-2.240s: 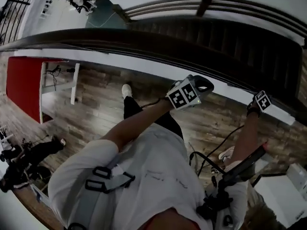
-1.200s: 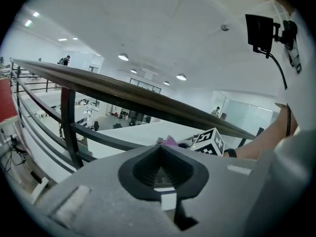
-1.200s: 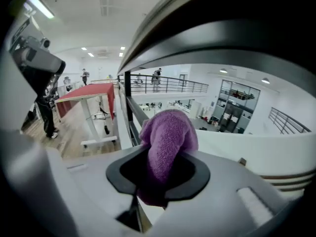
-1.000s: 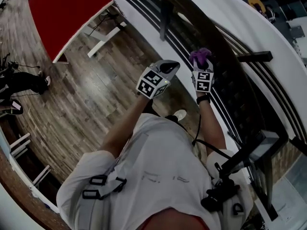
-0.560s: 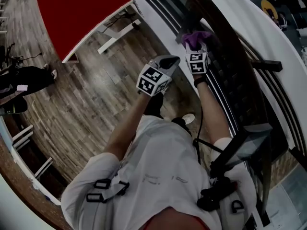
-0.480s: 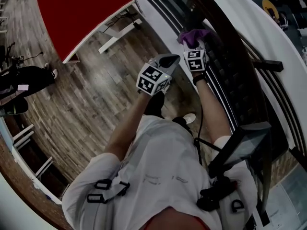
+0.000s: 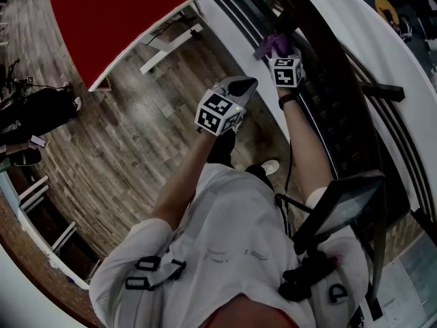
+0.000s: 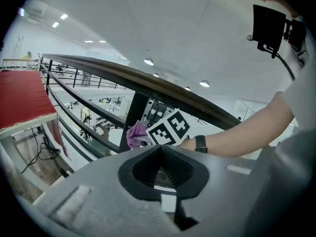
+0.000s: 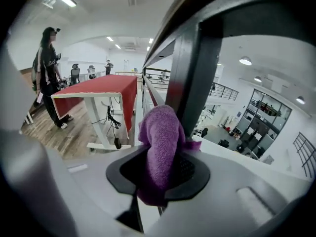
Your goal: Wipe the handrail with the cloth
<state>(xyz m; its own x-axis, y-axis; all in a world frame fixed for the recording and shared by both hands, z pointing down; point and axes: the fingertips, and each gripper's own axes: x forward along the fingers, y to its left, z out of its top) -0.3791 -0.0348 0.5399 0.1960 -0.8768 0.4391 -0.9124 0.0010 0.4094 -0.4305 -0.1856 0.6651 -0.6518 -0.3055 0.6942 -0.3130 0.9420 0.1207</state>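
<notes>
Clenching a purple terry cloth (image 9: 160, 132) in our right hand-held gripper (image 9: 160, 174), we hold it at the dark upright post (image 9: 190, 68) under the dark curved handrail (image 8: 148, 83). Our left hand-held gripper (image 8: 160, 171) hangs nearby, jaws together on nothing.

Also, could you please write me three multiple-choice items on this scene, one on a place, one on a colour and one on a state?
1. Where is the cloth? A in a bucket; B in the right gripper; C in a sink.
2. What colour is the cloth? A yellow; B white; C purple.
3. What does the left gripper hold? A nothing; B the cloth; C a bottle.
Answers: B, its jaws clamp the cloth by the post; C, it shows purple in every view; A, nothing sits between its jaws.
</notes>
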